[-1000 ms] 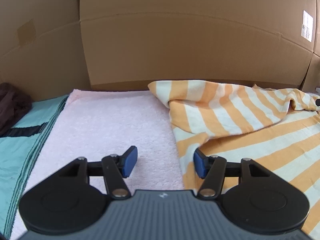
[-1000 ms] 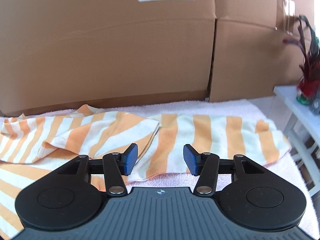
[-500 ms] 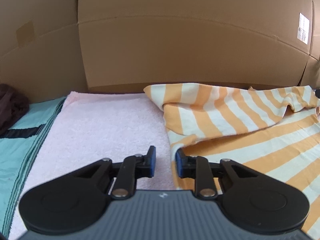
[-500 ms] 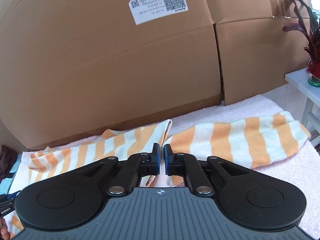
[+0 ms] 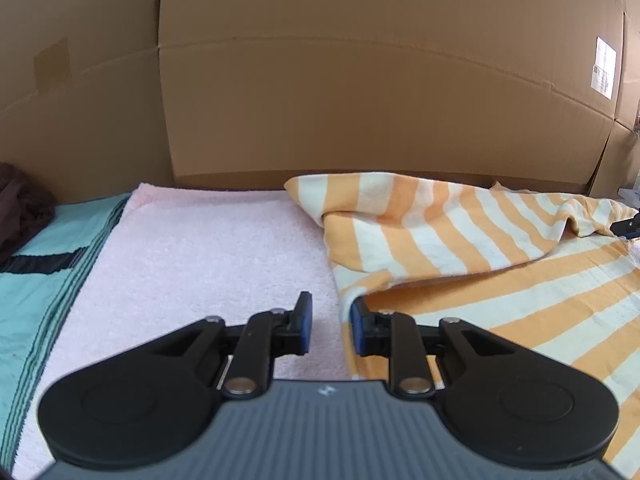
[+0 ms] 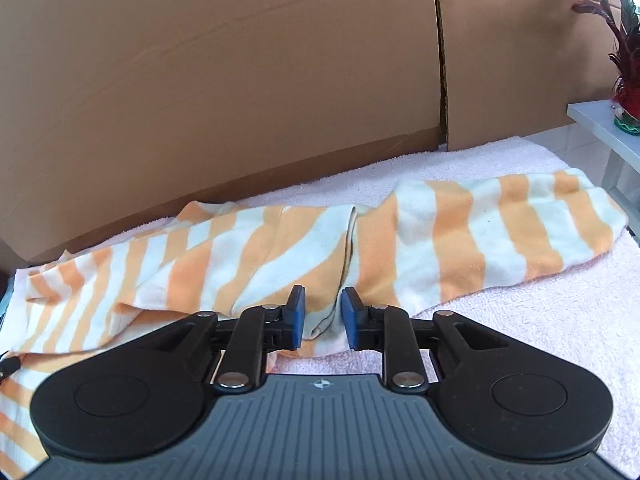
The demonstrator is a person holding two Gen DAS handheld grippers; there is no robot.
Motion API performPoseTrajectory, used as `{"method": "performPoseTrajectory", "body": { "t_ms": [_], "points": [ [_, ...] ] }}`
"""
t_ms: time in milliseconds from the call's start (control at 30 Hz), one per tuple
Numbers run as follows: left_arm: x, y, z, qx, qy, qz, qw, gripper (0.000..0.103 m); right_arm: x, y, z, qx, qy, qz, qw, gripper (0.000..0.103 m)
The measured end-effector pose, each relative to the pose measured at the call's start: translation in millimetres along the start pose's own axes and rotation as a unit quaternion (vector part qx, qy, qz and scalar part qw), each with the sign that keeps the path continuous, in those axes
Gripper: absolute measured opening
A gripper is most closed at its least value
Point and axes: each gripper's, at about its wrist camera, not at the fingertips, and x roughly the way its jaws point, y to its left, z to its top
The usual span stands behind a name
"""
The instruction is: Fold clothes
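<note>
Cardboard boxes (image 5: 360, 92) are stood as a wall along the far edge of the work surface, closing off all room beyond it. A pink towel (image 5: 208, 256) is spread over the surface; its far edge is set against the foot of the boxes. A bare stretch of it is seen at the left, and another at the near right in the right wrist view. A teal cloth (image 5: 36, 292) is laid along its left edge, with a dark garment (image 5: 20, 208) at the far left.

The orange-and-white striped garment (image 6: 460, 240) is laid across the right part of the towel, crumpled, with one folded portion lapped over the rest. Its left edge is found just beside the left gripper (image 5: 329, 326), whose fingers are held a little apart over that edge; whether cloth is pinched cannot be told. The right gripper (image 6: 322, 318) is placed at the garment's near edge; its jaws are opening, with a fold of striped cloth between them, apparently unpressed.
</note>
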Motion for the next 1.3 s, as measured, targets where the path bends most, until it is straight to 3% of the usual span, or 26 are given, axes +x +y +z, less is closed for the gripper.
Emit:
{"method": "performPoseTrajectory", "body": {
  "t_ms": [67,167,267,300,333,433,500,567,667,767,867,900,933,967,1000,1100,1233,1267,1300],
  "points": [
    [0,0,0,0.0,0.001,-0.001,1.0,0.024,-6,2,3,-0.003,-0.015,0.002,1.0,0.003],
    [-3,-3,-1,0.008,-0.007,-0.013,0.9999,0.014,-27,1,11,0.006,-0.066,0.025,0.997,0.001],
    [-5,-4,-1,0.015,-0.012,-0.027,0.9995,0.007,-35,2,22,0.005,-0.086,-0.033,0.996,0.001],
    [-5,-4,-1,0.015,-0.011,-0.03,0.9994,0.004,-29,7,24,-0.012,-0.077,-0.073,0.994,0.005],
    [-4,-4,-2,0.015,-0.01,-0.034,0.9993,0.004,-24,16,24,-0.038,-0.074,-0.078,0.993,0.006],
    [-5,-5,-2,0.02,-0.011,-0.037,0.999,0.004,-39,51,10,-0.099,-0.065,0.038,0.992,0.015],
    [-6,-6,-2,0.022,-0.013,-0.04,0.9989,0.004,-29,103,2,-0.166,-0.059,0.104,0.979,0.035],
    [-7,-5,-2,0.022,-0.014,-0.043,0.9987,0.004,-17,164,-10,-0.241,-0.065,0.147,0.957,0.046],
    [-7,-3,-3,0.016,-0.015,-0.05,0.9985,0.004,14,247,-21,-0.341,-0.078,0.177,0.92,0.046],
    [-6,0,-2,0.006,-0.013,-0.062,0.998,0.004,41,318,-38,-0.379,-0.068,0.171,0.907,0.046],
    [-7,3,-3,-0.003,-0.015,-0.078,0.9969,0.004,80,351,-45,-0.411,-0.022,0.166,0.896,0.044],
    [-7,4,-3,-0.005,-0.015,-0.082,0.9965,0.004,90,358,-47,-0.422,-0.007,0.162,0.892,0.036],
    [-7,5,-3,-0.007,-0.016,-0.087,0.996,0.004,95,361,-46,-0.426,-0.002,0.154,0.891,0.022],
    [-7,5,-3,-0.008,-0.016,-0.092,0.9956,0.004,101,363,-45,-0.43,0.004,0.147,0.891,0.001],
    [-7,5,-4,-0.008,-0.015,-0.099,0.995,0.003,106,365,-45,-0.434,0.009,0.139,0.89,0.0],
    [-9,5,-5,-0.006,-0.018,-0.117,0.9929,0.003,111,361,-26,-0.381,-0.029,0.12,0.916,0.0],
    [-8,5,-5,-0.009,-0.013,-0.116,0.9932,0.003,123,352,-19,-0.352,0.01,0.128,0.927,0.001],
    [-6,6,-4,-0.011,-0.009,-0.115,0.9933,0.003,121,347,-17,-0.335,0.036,0.157,0.929,0.009],
    [-5,5,-4,-0.011,-0.007,-0.114,0.9934,0.003,117,341,-17,-0.318,0.057,0.188,0.928,0.025]
  ]
}}
